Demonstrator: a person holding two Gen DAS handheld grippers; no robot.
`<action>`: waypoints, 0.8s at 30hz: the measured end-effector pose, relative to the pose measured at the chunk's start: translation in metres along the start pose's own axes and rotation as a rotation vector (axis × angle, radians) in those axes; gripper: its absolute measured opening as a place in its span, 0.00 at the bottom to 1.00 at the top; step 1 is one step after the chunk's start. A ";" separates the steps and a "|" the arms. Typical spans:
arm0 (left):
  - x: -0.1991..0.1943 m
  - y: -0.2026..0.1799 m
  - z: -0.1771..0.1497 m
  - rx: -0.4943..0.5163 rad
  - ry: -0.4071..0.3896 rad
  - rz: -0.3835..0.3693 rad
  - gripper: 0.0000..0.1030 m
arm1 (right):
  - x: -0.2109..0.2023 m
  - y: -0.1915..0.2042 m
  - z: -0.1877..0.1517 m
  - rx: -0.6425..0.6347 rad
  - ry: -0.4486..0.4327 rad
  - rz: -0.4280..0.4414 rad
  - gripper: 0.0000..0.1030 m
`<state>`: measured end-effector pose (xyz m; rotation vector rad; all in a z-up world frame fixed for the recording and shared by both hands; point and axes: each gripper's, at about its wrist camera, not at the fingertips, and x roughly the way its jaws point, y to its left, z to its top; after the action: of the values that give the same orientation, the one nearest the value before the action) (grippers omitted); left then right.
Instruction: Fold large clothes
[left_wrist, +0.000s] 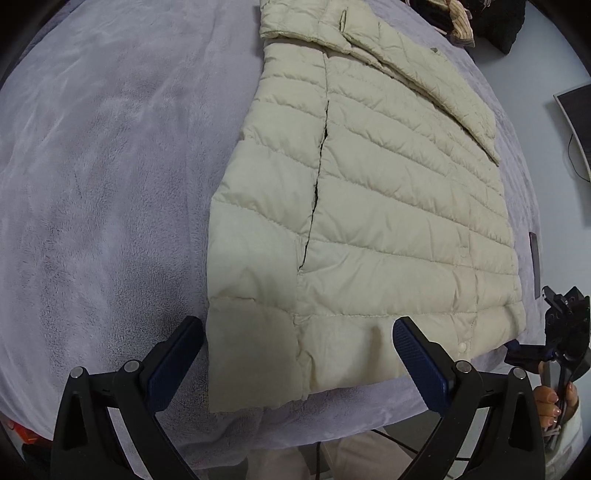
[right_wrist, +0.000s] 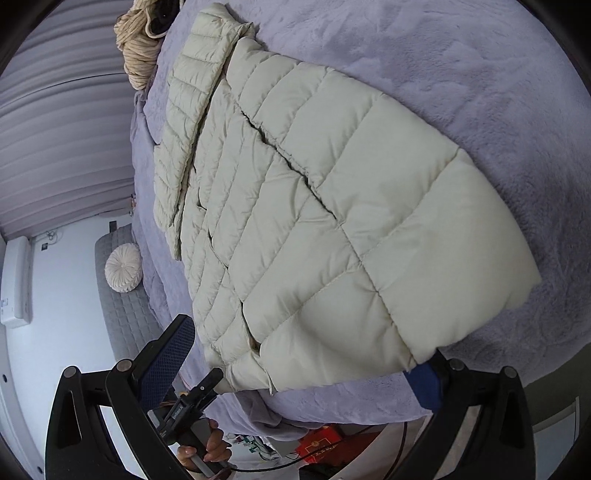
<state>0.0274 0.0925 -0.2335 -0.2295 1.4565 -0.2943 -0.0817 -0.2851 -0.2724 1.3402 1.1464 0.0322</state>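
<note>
1. Underneath everything, a lilac fleece blanket (left_wrist: 110, 184) covers the bed; the left wrist view shows a wide bare stretch of it to the left of the jacket, and the right wrist view shows open blanket beyond the jacket's far side too.
2. Lying flat on the blanket is a cream quilted jacket (left_wrist: 388, 206), its hem toward the near edge of the bed and a sleeve (left_wrist: 436, 77) folded diagonally across its upper part.
3. At the far end of the bed, beyond the jacket's top, sits a heap of other clothes (right_wrist: 138, 48), striped tan and dark.
4. Just above the hem, the left gripper (left_wrist: 295, 354) has its jaws spread wide, one finger over bare blanket beside the jacket's left edge, the other over the hem near a snap button (left_wrist: 462, 346); it grips nothing.
5. Over at the hem's other corner, the right gripper (right_wrist: 306, 354) is also spread wide, its right finger partly hidden under the jacket's corner and its left finger off the bed's edge; it clamps nothing.
</note>
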 end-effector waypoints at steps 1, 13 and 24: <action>-0.003 0.000 0.002 0.007 -0.011 -0.007 1.00 | -0.001 0.002 -0.002 -0.004 -0.010 0.005 1.00; -0.007 -0.006 0.011 0.064 0.026 -0.071 0.10 | -0.005 -0.011 0.005 0.047 -0.011 0.047 0.13; -0.067 0.017 0.031 -0.059 -0.070 -0.251 0.10 | -0.033 0.032 0.018 -0.030 0.018 0.168 0.11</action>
<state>0.0529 0.1295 -0.1734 -0.4680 1.3690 -0.4432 -0.0676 -0.3084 -0.2312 1.4087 1.0414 0.1833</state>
